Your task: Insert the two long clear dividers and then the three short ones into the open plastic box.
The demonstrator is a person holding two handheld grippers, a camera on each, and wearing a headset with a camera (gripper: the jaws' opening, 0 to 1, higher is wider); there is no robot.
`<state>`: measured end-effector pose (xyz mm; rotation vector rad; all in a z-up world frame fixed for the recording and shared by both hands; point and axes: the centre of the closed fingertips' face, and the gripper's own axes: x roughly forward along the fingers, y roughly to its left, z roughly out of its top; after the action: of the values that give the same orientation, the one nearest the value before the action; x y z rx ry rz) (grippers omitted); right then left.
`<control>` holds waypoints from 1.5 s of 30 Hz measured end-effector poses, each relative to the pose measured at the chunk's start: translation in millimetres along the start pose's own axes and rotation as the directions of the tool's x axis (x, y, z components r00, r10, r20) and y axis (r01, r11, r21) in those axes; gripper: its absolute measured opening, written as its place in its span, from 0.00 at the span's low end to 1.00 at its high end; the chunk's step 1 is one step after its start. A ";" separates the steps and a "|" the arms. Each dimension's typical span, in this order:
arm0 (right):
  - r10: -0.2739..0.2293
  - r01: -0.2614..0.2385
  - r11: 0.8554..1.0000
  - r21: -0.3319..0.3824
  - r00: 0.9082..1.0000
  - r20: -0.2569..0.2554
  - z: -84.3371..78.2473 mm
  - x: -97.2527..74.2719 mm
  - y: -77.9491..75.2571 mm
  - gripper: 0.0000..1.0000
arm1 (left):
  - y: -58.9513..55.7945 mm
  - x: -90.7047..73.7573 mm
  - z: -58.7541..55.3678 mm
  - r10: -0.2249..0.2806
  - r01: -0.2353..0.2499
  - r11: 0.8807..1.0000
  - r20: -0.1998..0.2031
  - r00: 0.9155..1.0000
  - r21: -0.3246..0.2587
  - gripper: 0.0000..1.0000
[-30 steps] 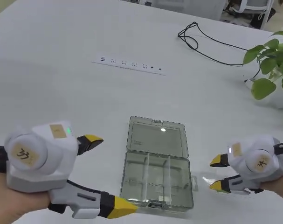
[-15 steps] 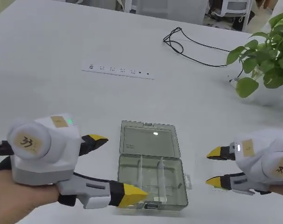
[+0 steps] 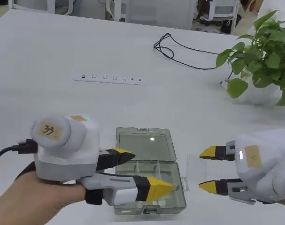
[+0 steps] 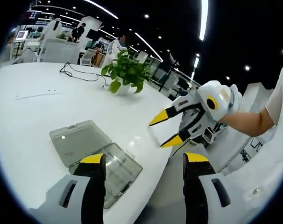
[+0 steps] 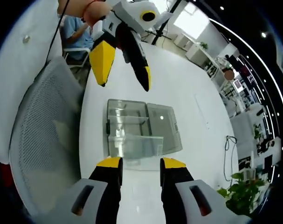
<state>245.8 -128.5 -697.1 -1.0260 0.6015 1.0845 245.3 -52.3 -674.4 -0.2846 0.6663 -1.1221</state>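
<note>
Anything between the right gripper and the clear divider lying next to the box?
Nothing visible. The clear divider sits just ahead of the right gripper, whose jaws are open, with the open box beyond it.

The left hand-held gripper (image 3: 149, 171), held in the person's left hand (image 3: 29, 199), pointed rightward with its jaws spread apart. The right hand-held gripper (image 3: 203, 169) faced it, jaws likewise parted.

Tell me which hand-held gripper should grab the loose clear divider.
Right: the right hand-held gripper is open with the clear divider just ahead of its jaws; the left hand-held gripper is beyond the box.
</note>
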 end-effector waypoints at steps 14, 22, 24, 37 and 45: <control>-0.037 0.038 0.999 -0.025 0.999 0.023 34.4 -19.0 7.6 0.32 | -29.1 20.7 -0.5 -0.112 0.109 0.981 -0.009 0.994 -0.157 0.43; -0.049 0.051 0.998 -0.040 0.998 0.045 50.4 -23.7 9.4 0.32 | -34.9 24.6 -0.4 -0.141 0.138 0.969 -0.002 0.990 -0.205 0.27; -0.047 0.050 0.998 -0.047 0.998 0.045 52.2 -23.2 10.4 0.32 | -36.4 24.8 -1.7 -0.150 0.145 0.966 -0.006 0.989 -0.212 0.23; -0.042 0.044 0.996 -0.074 0.999 0.029 55.6 -22.7 15.0 0.33 | -40.8 24.1 -3.2 -0.188 0.183 0.953 0.000 0.982 -0.242 0.01; -0.042 0.043 0.996 -0.080 0.999 0.026 56.0 -23.0 16.8 0.33 | -44.5 22.6 -3.6 -0.207 0.202 0.945 0.006 0.978 -0.256 0.00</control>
<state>217.4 -86.1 -660.3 -1.0891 0.5181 1.0891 216.4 -91.1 -661.5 -0.5742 0.8153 -1.2384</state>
